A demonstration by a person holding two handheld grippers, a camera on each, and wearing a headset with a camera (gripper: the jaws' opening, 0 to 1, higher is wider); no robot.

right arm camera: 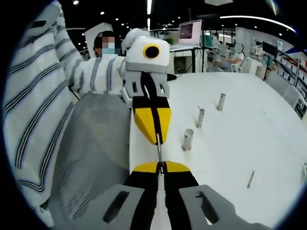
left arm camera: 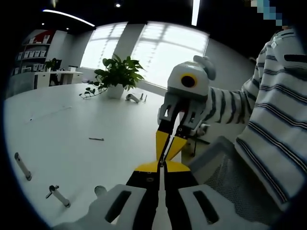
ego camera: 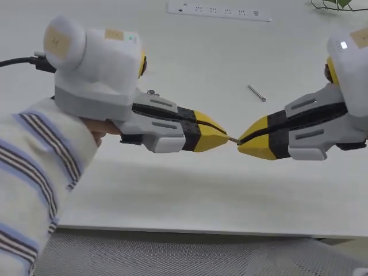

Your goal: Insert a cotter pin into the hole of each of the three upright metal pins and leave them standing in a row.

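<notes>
My left gripper [ego camera: 223, 138] and right gripper [ego camera: 240, 144] meet tip to tip above the table's front part. A thin cotter pin [ego camera: 233, 140] bridges the small gap, and both grippers are shut on it. In the right gripper view the cotter pin [right arm camera: 158, 148] runs from my right gripper [right arm camera: 160, 166] to the left gripper's yellow tips [right arm camera: 157, 136]. Three upright metal pins [right arm camera: 187, 139] [right arm camera: 200, 117] [right arm camera: 220, 101] stand in a row beyond. In the left gripper view the left gripper [left arm camera: 162, 165] touches the right one's tips [left arm camera: 168, 146]. The metal pins [left arm camera: 58, 195] lean at the lower left there.
A spare cotter pin [ego camera: 257, 93] lies loose on the white table [ego camera: 190, 190], also seen as cotter pin [right arm camera: 250, 179] and cotter pin [left arm camera: 96, 139]. A white power strip [ego camera: 218, 10] lies at the far edge. A potted plant [left arm camera: 117, 74] stands on the table. A striped sleeve [ego camera: 34, 172] covers the lower left.
</notes>
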